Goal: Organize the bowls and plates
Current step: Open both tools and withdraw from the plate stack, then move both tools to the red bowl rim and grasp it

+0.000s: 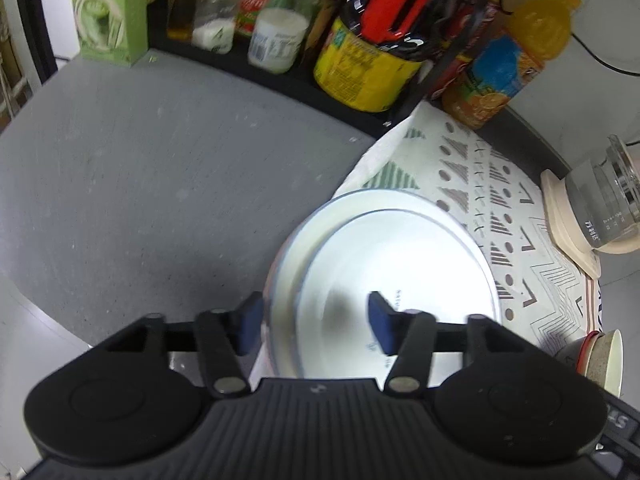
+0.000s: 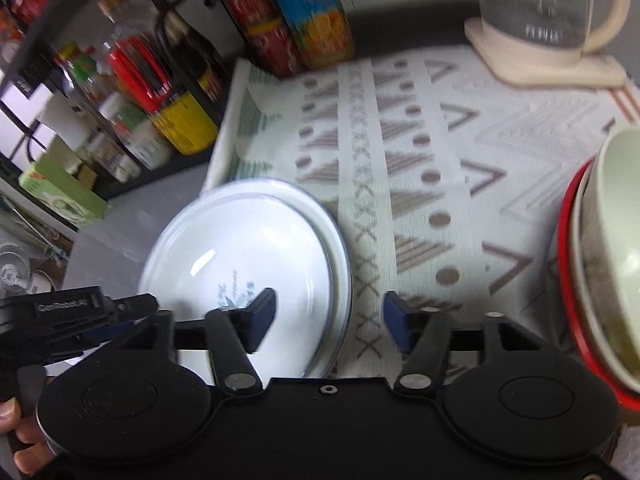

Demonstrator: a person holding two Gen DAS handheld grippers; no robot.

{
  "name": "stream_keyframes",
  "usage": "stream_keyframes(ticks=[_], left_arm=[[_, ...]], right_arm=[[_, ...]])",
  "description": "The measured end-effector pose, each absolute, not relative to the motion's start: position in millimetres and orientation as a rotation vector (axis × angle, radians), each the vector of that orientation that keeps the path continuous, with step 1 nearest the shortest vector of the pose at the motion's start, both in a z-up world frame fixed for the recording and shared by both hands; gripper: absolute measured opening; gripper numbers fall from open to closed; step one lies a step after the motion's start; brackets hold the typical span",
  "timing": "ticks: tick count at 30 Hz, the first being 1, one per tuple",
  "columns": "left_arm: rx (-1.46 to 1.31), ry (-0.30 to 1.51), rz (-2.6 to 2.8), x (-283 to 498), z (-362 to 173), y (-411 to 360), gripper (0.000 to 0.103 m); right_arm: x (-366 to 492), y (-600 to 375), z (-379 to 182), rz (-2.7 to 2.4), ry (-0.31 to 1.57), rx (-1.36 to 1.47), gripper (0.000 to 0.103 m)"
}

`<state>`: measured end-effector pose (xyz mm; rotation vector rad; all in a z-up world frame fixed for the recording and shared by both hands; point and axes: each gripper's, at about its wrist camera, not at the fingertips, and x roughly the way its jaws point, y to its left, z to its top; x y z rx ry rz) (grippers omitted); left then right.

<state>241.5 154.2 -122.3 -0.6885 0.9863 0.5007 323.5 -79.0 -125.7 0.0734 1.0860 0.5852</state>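
**White plates stacked at the mat's left edge, both grippers apart above them**

Two white plates (image 1: 384, 280) sat stacked, the upper one nested inside the lower, on the near left corner of a patterned mat (image 1: 500, 184), overhanging onto the grey countertop (image 1: 140, 180). The left gripper (image 1: 316, 322) hung over the stack's left rim with its blue pads spread wide, one outside the rim and one over the plate's well; neither pad pressed on the rim. The right gripper (image 2: 328, 320) stood equally wide over the right rim, its left pad above the plate (image 2: 248, 248) and its right pad above the mat (image 2: 440, 160), gripping nothing. At the right of the mat a cream bowl (image 2: 612, 248) lay nested in a red-rimmed bowl (image 2: 568, 264), tipped on its side. Farther off, a glass kettle (image 2: 536, 4) stood on its cream base, and an orange juice bottle (image 1: 516, 60) stood beside a black rack of condiment bottles (image 1: 360, 52).
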Motion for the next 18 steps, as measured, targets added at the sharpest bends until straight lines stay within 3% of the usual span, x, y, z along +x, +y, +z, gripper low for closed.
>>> stream_keyframes(ticks=[2,5,9,16,18], left_arm=[[-0.683,0.965,0.502,244,-115,147,0.074],[-0.667,0.965,0.513,253,-105,136,0.081],[-0.66,0.932,0.496,259,-91,118,0.088],[-0.609,0.934,0.457,284,-73,82,0.102],[-0.602,0.928,0.441,292,-68,70,0.102]], right_arm=[[324,-84,-115,0.609,1.054,0.072,0.08],[326,-92,-100,0.649,0.997,0.063,0.096],[334,-109,-86,0.653,0.962,0.077,0.103],[348,-145,-66,0.665,0.928,0.109,0.103],[351,-156,-62,0.665,0.908,0.102,0.103]])
